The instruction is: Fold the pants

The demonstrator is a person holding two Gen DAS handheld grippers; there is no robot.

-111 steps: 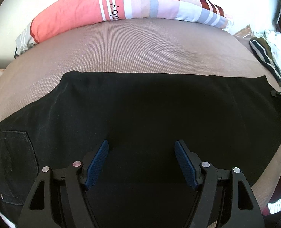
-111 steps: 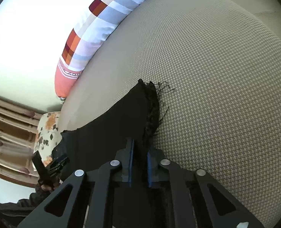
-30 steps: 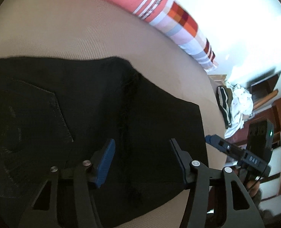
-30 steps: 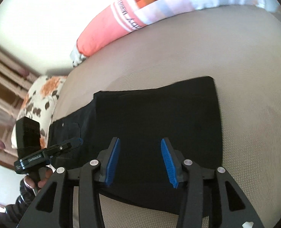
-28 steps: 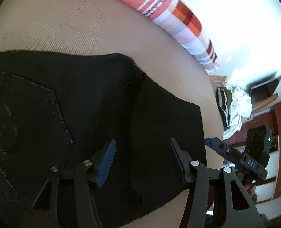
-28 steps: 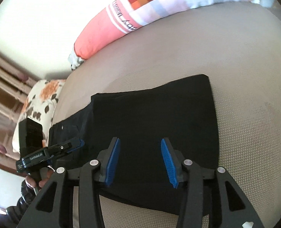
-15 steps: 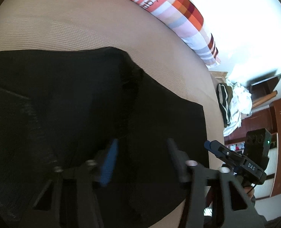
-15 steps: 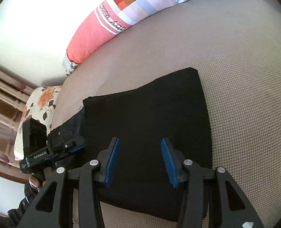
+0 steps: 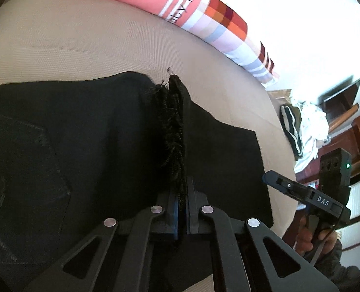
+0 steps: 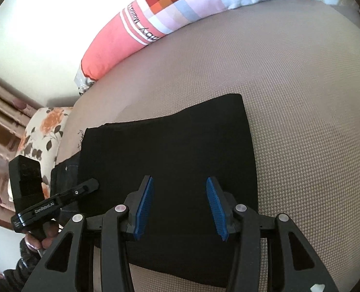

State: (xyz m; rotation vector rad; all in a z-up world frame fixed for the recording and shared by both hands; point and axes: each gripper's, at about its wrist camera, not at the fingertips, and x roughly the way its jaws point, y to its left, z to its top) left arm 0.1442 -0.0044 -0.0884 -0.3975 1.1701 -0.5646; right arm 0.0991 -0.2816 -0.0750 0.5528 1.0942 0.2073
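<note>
On the bed (image 9: 87, 48), the black pants (image 9: 82, 146) lie flat across the tan cover, one end doubled over the rest, and the left gripper (image 9: 181, 215) has changed: a second ago its blue pads stood wide apart above the cloth, and now its jaws have just been closing and are clamped tight on the frayed hem (image 9: 173, 131), which stands up in a ragged ridge running away from the fingertips. The back pocket (image 9: 26, 170) sits off to the left of that ridge in the left wrist view, more of it in sight than half a second ago. Over in the right wrist view, little has altered: the right gripper (image 10: 181, 206) hovers above the folded panel of the pants (image 10: 170, 150) with its pads apart and nothing between them, just as it did a second back. A hand (image 10: 40, 241) shows at the lower left there, gripping the handle of the left tool. Around the work: a long pink and checked bolster pillow (image 10: 155, 24) runs along the far side of the bed, a floral cushion (image 10: 41, 131) lies by the edge, and a heap of clothes (image 9: 301, 129) sits beyond the bed's corner near dark wooden furniture. Nothing lies on the pants apart from the clamped gripper
</note>
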